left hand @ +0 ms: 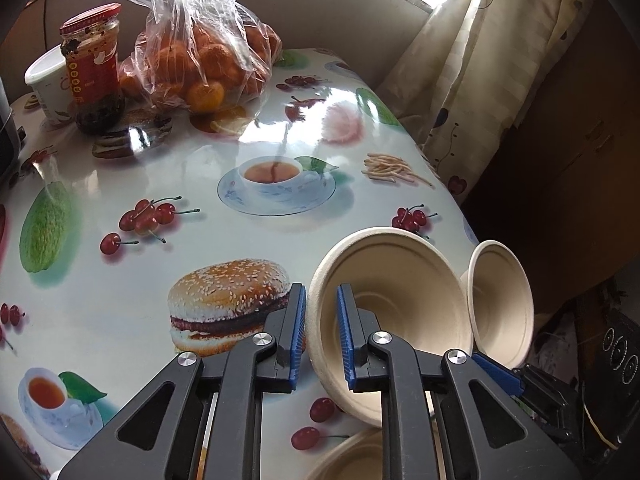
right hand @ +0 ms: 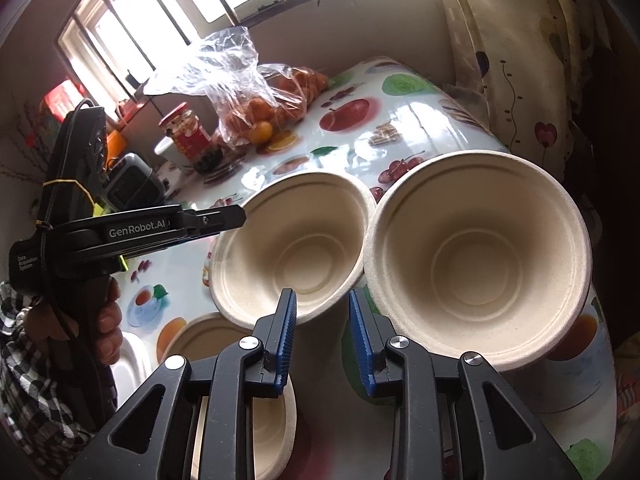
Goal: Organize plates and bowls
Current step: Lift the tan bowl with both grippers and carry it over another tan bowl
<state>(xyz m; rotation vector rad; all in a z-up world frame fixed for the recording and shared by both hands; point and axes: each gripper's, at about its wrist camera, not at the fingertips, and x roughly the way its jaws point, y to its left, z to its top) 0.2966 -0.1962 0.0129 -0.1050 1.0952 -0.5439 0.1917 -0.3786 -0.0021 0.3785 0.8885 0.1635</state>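
My left gripper (left hand: 322, 332) is shut on the near rim of a beige pulp bowl (left hand: 400, 300), which tips toward the camera. In the right wrist view that same bowl (right hand: 292, 248) sits at centre, with the left gripper (right hand: 224, 218) reaching its left rim. A second pulp bowl (right hand: 476, 256) touches it on the right, by the table's edge (left hand: 500, 300). My right gripper (right hand: 322, 328) hangs just in front of both bowls; its jaws stand a little apart with nothing pinched. One of its blue fingers (left hand: 496, 374) shows between the bowls. Another pulp bowl (right hand: 196, 340) lies lower left.
A bag of oranges (left hand: 200, 64), a red-lidded jar (left hand: 94, 68) and a white tub (left hand: 44, 80) stand at the far end of the printed tablecloth (left hand: 160, 184). A curtain (left hand: 480, 60) hangs past the right edge. A white dish (right hand: 124, 360) lies by the person's hand (right hand: 108, 320).
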